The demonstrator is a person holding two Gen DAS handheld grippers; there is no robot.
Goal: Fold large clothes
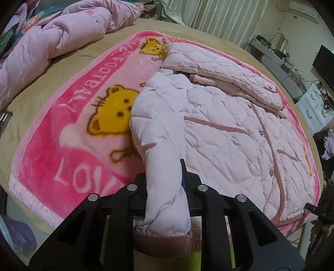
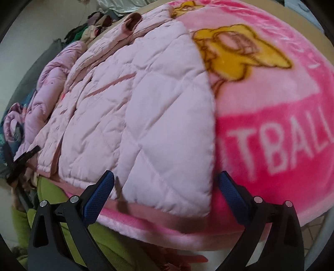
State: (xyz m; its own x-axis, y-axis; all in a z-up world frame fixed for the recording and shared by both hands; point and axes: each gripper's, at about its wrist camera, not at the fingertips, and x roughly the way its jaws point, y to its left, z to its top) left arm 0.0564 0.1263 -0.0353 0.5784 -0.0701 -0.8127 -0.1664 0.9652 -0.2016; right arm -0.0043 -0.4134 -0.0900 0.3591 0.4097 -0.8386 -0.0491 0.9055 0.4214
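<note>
- A bedroom: a bed [image 1: 62,68] with a tan cover fills both views, with pale curtains [image 1: 219,18] and a wall air conditioner [image 1: 302,10] behind it, and a dark screen [image 1: 323,66] above white drawers [image 1: 313,108] off to the right of the left jaws.
- A pink fleece blanket [image 1: 62,146] printed with yellow bears and white lettering lies spread on the bed.
- A crumpled pink duvet [image 1: 52,37] is heaped on the bed far ahead and to the left of the left jaws.
- The pale pink quilted jacket [image 1: 219,129] lies on the blanket, front up, with darker pink piping and snap buttons; one sleeve is already folded across its upper part.
- The left gripper [image 1: 167,187] has its jaws pressed together on the jacket's other sleeve [image 1: 162,146], pinching it just above the ribbed cuff [image 1: 165,241]; the sleeve runs from the jaws forward to the shoulder.
- The right gripper [image 2: 167,187] has its jaws spread wide, blue pads [image 2: 98,198] showing, one on either side of the jacket's hem corner [image 2: 177,187] without touching it.
- Green fabric [image 2: 83,239] shows below the right jaws, at the bed's edge.
</note>
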